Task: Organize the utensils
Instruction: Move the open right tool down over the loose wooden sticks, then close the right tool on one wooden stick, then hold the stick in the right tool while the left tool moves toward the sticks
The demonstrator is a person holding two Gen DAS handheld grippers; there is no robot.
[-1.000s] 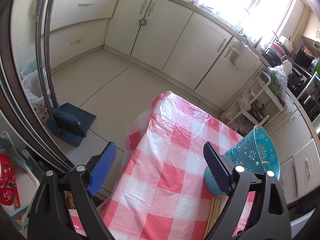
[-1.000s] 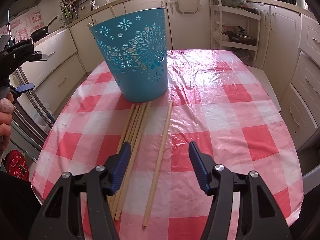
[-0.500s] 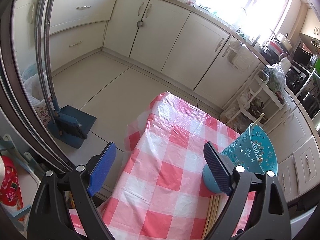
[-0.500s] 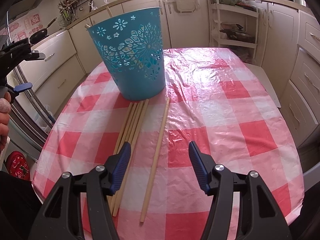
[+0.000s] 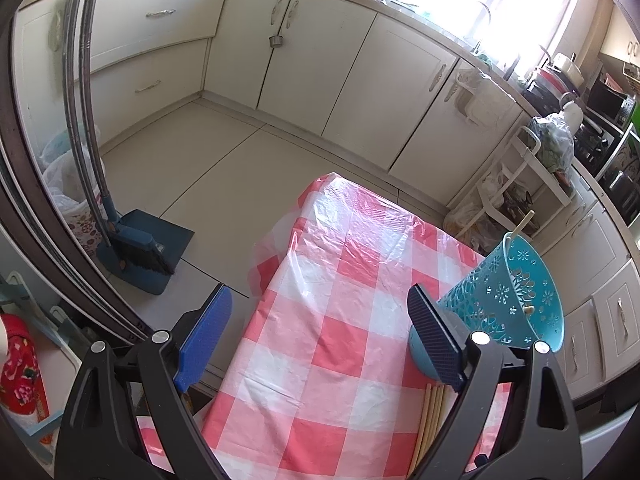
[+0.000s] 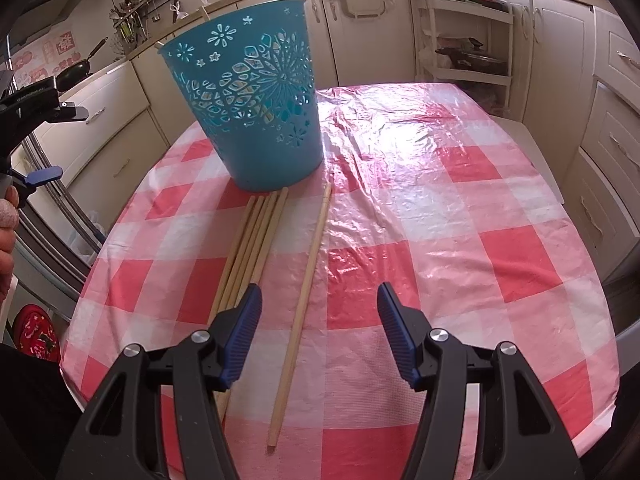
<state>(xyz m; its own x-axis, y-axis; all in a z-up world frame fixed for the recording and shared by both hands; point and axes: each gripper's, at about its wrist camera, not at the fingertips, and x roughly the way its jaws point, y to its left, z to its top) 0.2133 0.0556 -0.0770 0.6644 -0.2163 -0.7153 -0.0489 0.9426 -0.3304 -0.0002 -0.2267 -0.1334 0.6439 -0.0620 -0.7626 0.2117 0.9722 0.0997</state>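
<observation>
Wooden chopsticks on a pink-and-white checked tablecloth [image 6: 460,216], under clear plastic film. Right gripper [image 6: 319,334] hangs low over the near end of the table, fingers spread wide, holding nothing. One single chopstick [image 6: 302,308] lies apart from the rest, running from just short of the blue basket [image 6: 256,120] at 12 o'clock back toward 6 o'clock, and passes between the open fingers, nearer the left pad. A bundle of chopsticks [image 6: 256,240] lies side by side just left of it, at about 11 o'clock from the gripper; near ends hidden behind the left finger. Basket stands upright at the far end of the sticks, with two stick tips showing above its rim, so some sorting looks done already. Left gripper [image 5: 318,340] is off the table's left edge, fingers wide and empty, aimed past the cloth toward the floor; basket [image 5: 508,308] sits at its 3 o'clock, behind the right finger. Judged step: lining up to pick the single chopstick. Next move calls for a short drop, centring the stick between the pads, closing squarely on a thin round shaft that may roll on slick film, then lifting toward 12 o'clock and tipping it into the basket.
</observation>
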